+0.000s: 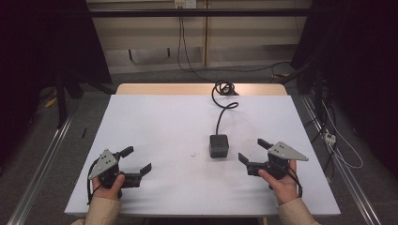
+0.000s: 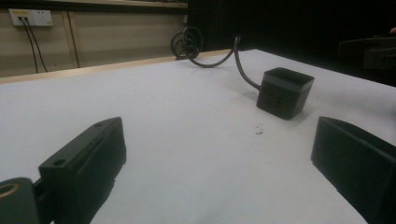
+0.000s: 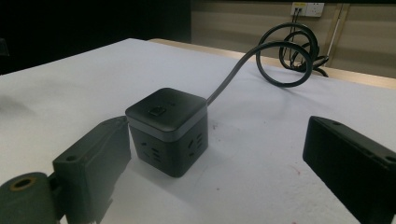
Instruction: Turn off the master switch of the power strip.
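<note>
So there's a white counter (image 1: 155, 122) with a black cube-shaped power strip (image 1: 218, 145) sitting a bit right of the middle, closer to the person's side than the far edge. Its black cord (image 1: 220, 110) runs away toward the far edge and ends up in a messy coil (image 1: 224, 87) right at the back, on the bare wood strip there.

Left gripper (image 1: 139, 163) is down at the near left of the counter, held in the person's left hand (image 1: 111, 186), fingers spread wide apart with nothing between them. From the left gripper view you can see both black fingers (image 2: 84, 163) low over the white surface, and the cube (image 2: 284, 92) sits well ahead and off to the right, cord looping off behind it.

Right gripper (image 1: 254, 150) is at the near right, in the right hand (image 1: 281, 183), and it's just beside the cube, pointing toward it. Fingers are apart here too, not clamped on anything. In the right gripper view the cube (image 3: 167, 130) is really close, just past the left finger (image 3: 91, 161) and sort of between the two, but I can't tell if that finger actually touches it. You can see a button on the cube's top, socket slots on its sides, and a grey band around the upper edge.

There's also a wall outlet (image 3: 307, 8) in the background with cables plugged in.
</note>
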Motion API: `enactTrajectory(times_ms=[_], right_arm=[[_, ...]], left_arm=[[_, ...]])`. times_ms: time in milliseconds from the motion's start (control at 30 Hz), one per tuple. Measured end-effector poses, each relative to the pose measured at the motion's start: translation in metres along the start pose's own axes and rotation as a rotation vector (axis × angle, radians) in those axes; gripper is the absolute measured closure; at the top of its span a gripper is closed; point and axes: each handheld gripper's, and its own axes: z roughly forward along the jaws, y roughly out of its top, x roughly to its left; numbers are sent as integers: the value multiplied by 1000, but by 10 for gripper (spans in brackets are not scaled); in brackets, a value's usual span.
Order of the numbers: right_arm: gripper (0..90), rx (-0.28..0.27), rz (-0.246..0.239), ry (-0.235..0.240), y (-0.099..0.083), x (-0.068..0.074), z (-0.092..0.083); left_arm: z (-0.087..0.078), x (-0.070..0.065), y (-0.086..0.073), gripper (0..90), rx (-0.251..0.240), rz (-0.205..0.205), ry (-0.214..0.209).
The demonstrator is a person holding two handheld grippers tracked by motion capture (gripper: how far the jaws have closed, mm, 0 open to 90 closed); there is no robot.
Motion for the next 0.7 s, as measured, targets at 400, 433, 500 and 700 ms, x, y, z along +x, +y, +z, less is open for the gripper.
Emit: enactTrajectory(times_ms=[400,433,500,700], right_arm=[[72,3,-7,1,3,4,7],[72,3,-9,1,3,4,7],[72,1,-8,-1,4,4,7],[72,-4,-1,-5,6,2,5]], left_arm=[[5,0,0,31,3,-5,-14],[5,0,0,31,1,-7,-14],[6,0,0,31,-2,-11,-15],[10,0,1,31,-11,-15,-17]])
